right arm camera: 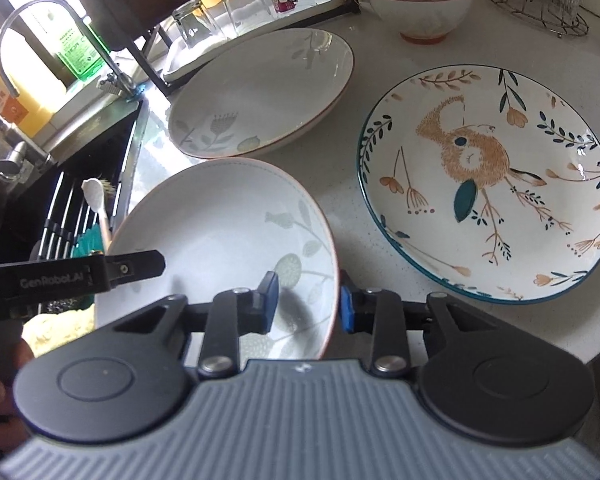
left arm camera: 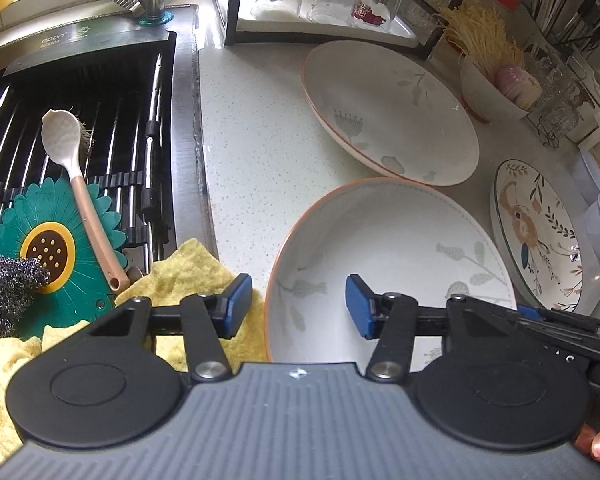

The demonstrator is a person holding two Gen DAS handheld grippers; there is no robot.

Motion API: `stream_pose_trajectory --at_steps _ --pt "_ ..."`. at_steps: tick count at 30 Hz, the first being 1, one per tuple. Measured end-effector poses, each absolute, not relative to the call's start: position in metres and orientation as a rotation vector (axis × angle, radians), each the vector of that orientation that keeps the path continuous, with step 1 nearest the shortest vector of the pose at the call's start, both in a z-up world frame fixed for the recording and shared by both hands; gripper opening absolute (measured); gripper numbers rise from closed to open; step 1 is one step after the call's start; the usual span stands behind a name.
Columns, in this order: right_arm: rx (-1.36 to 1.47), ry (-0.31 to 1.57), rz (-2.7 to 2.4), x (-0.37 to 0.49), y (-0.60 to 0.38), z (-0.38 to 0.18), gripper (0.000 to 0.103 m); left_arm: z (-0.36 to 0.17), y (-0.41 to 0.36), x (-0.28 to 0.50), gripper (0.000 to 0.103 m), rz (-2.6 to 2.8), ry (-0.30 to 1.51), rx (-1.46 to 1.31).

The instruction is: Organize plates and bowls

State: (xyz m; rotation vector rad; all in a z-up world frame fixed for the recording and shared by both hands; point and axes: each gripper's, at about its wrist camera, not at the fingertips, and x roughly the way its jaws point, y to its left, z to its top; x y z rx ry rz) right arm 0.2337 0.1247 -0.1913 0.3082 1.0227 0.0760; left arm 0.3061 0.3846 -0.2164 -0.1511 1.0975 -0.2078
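the near leaf-patterned plate sits on the speckled counter beside the sink rack. the right gripper straddles its right rim, pads not clearly pressing. the left gripper straddles its left rim, half open, holding nothing.

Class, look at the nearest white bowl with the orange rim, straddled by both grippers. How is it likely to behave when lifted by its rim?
The nearest bowl looks like glazed ceramic: probably stiff, breakable if dropped. Its glossy surface may be slippery against the right gripper pads straddling the thin rim. Wide and shallow, it may tilt if only one side rises, so the left gripper on the opposite rim should help.
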Motion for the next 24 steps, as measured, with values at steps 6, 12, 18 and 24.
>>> stream_pose_trajectory --at_steps 6,12,18,24 --pt "0.363 1.002 0.066 0.232 0.120 -0.193 0.030 -0.216 0.378 0.309 0.050 -0.247 1.103 -0.112" --pt "0.342 0.980 0.070 0.231 0.122 -0.194 0.028 -0.217 0.380 0.311 0.046 -0.246 1.104 -0.124" --pt "0.337 0.966 0.081 0.232 0.122 -0.195 0.029 -0.217 0.379 0.309 0.045 -0.255 1.096 -0.108" --pt "0.382 0.971 0.085 0.232 0.113 -0.195 0.031 -0.217 0.389 0.302 0.029 -0.280 1.108 -0.150"
